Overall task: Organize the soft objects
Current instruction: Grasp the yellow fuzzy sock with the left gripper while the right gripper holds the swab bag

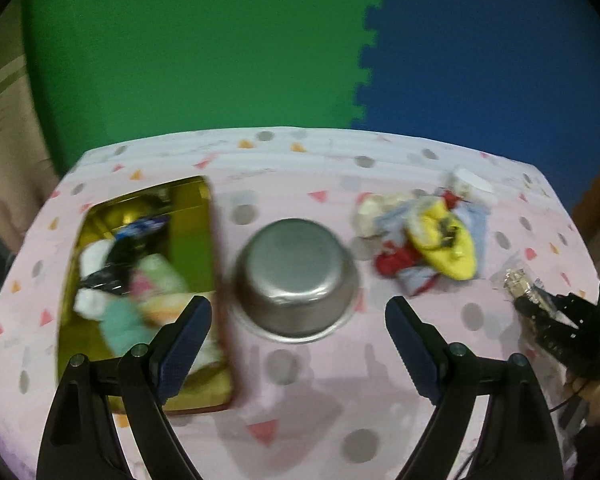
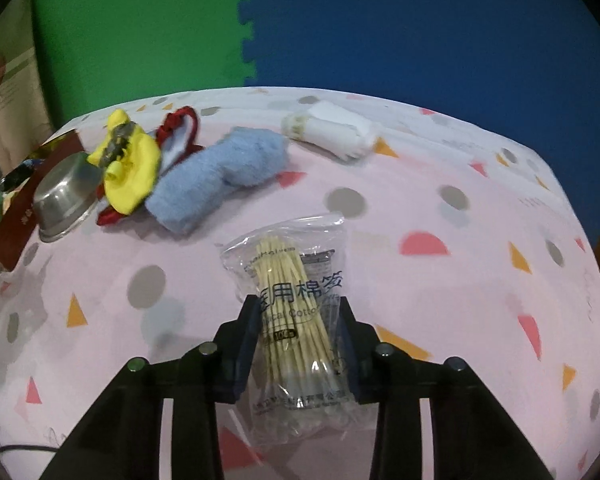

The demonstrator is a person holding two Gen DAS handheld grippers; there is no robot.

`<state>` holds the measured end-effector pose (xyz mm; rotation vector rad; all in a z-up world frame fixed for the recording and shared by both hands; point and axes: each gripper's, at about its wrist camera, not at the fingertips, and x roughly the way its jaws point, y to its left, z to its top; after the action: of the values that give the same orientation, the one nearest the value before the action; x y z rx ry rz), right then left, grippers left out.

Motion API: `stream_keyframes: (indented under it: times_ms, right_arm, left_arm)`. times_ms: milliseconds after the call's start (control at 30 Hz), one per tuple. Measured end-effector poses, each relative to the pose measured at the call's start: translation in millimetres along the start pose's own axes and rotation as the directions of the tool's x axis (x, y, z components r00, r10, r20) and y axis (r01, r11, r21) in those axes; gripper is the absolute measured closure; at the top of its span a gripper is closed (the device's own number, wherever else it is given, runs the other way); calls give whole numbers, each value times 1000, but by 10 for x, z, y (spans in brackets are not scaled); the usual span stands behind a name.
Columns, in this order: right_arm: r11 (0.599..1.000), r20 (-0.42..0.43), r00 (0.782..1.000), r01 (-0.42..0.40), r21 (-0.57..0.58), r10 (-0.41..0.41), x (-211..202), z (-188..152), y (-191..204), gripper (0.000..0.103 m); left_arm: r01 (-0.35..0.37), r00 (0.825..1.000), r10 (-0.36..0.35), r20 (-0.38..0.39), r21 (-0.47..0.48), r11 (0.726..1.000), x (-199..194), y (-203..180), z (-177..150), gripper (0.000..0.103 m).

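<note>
My right gripper (image 2: pixel 298 308) is shut on a clear bag of cotton swabs (image 2: pixel 296 300) and holds it just above the pink tablecloth. Beyond it lie a blue plush towel (image 2: pixel 220 176), a yellow cloth (image 2: pixel 130 164), a red-trimmed cloth (image 2: pixel 180 128) and a white roll (image 2: pixel 332 132). My left gripper (image 1: pixel 298 312) is open and empty above the cloth, just in front of an upturned steel bowl (image 1: pixel 296 276). A gold tin (image 1: pixel 188 236) on the left holds several soft items. The cloth pile (image 1: pixel 428 236) lies right of the bowl.
The right gripper with the swab bag (image 1: pixel 524 288) shows at the right edge of the left wrist view. The bowl (image 2: pixel 66 196) and the tin's red side (image 2: pixel 20 216) sit at far left in the right wrist view. Green and blue foam mats cover the floor behind.
</note>
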<state>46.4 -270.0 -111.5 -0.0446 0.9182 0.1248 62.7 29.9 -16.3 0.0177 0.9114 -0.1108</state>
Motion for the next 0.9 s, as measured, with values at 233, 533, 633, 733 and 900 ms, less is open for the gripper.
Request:
stream_keyframes:
  times_ms: [233,533,633,733,900]
  right_arm:
    - [995,23,1000,13,96,-15,-130,-184,-229,66]
    - [993,29,1000,-8,114,4,-126,-174,-240,66]
    - [993,30,1000,-13,117,9,-127,-178,-248,66]
    - [993,31,999,-19,119,15,-123,-178,-249,65]
    - [991,34,999,-36,131,31,-124,-183,-271,64]
  left_arm:
    - [89,996,-88,-11,46,995,152,-415,176,17]
    - [154,988,-152,-33,89,984,482,-858,382,17]
    - [170,985,-167,-46,65,983,591,-912,454,17]
    - [176,983,-174,-61,29,984,710,-938,526,17]
    - [167,979,-169,-116,-30,986,943,-948,602,21]
